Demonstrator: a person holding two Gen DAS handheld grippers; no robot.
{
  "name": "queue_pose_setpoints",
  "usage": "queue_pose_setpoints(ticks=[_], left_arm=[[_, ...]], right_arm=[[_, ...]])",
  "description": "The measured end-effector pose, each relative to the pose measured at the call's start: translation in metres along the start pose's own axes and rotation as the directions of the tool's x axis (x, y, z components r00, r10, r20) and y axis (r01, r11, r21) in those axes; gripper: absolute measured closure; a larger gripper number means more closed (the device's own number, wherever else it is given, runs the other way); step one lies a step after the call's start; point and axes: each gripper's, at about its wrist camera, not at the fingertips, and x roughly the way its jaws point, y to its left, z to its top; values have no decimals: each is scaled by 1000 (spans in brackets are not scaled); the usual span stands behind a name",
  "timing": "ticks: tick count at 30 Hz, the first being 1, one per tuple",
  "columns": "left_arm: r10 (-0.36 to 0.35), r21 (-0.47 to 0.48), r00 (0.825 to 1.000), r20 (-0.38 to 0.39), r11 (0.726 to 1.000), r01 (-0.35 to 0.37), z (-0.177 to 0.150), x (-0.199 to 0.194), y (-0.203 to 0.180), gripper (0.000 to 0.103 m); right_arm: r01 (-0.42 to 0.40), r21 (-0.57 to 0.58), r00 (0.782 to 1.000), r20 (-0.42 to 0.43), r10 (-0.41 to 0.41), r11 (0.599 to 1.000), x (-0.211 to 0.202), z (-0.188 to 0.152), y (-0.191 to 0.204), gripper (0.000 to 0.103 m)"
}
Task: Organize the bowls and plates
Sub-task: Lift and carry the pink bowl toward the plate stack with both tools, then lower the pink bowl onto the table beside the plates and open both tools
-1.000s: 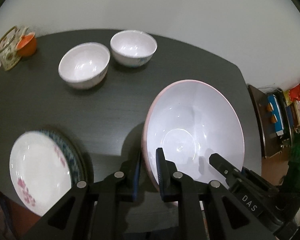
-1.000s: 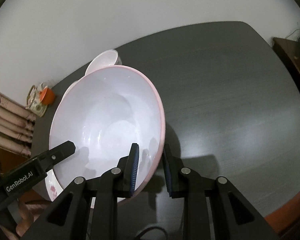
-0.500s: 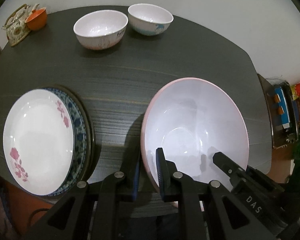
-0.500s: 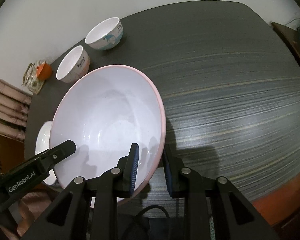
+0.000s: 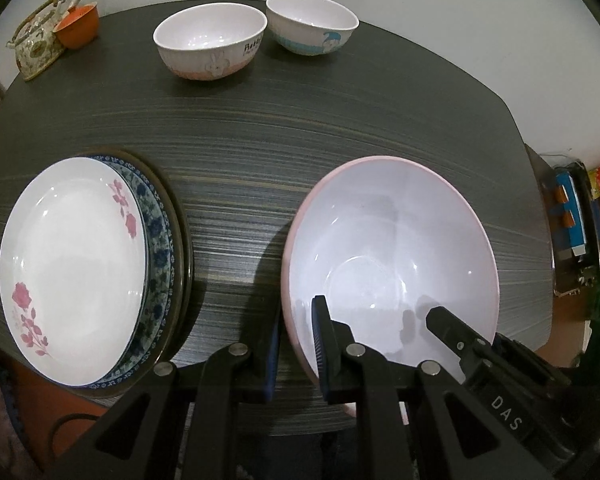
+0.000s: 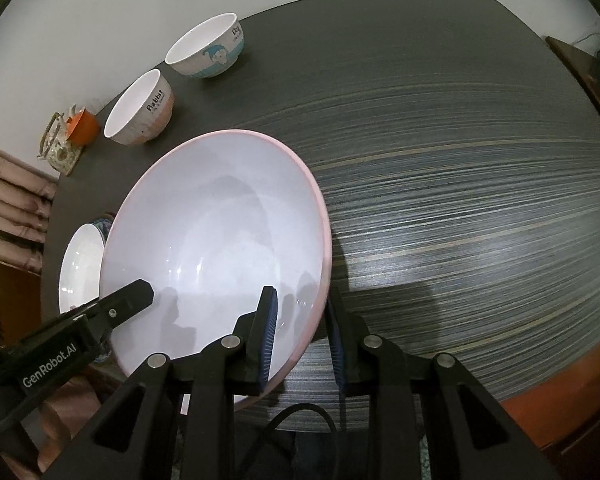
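Ideally both grippers, left gripper (image 5: 296, 344) and right gripper (image 6: 300, 336), each clamped on the pink bowl's (image 5: 392, 248) near rim, lower it level onto the table (image 5: 300, 120).

In the right wrist view the big bowl (image 6: 216, 240) hid most of the plates (image 6: 80, 268) at lower left; only a white sliver and a patterned edge showed. Whether that bowl touched the tabletop (image 6: 460, 200) could not be told. In the left wrist view the lower plates (image 5: 160, 248) showed only as rims under the white plate (image 5: 72, 264). The clutter (image 5: 580, 220) at the right edge was too blurred and small to name. The small bowls' lettering (image 5: 251, 45) stayed unreadable there.
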Motion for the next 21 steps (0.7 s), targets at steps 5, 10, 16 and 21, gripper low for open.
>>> queue_pose_setpoints(ticks=[5,10,16,21], left_arm=[[9,1,1000,-2,1000,-9,0,0,-1,88],[-4,-9,1000,6,1000,5,2,-3,1,86],[-18,-29,1000,20,999,18,4,-10,8,74],[-30,-72,998,56,997,34,9,-22,22,69]], right_arm=[[-4,-8,1000,0,4,1000,0,-1,2,78],[-16,-2,1000,-1,16,1000,-1,-1,2,75],[-16,-17,1000,26,16,1000,-8,0,5,60],[-9,-11,998,55,9,1000,-17,3,3,55]])
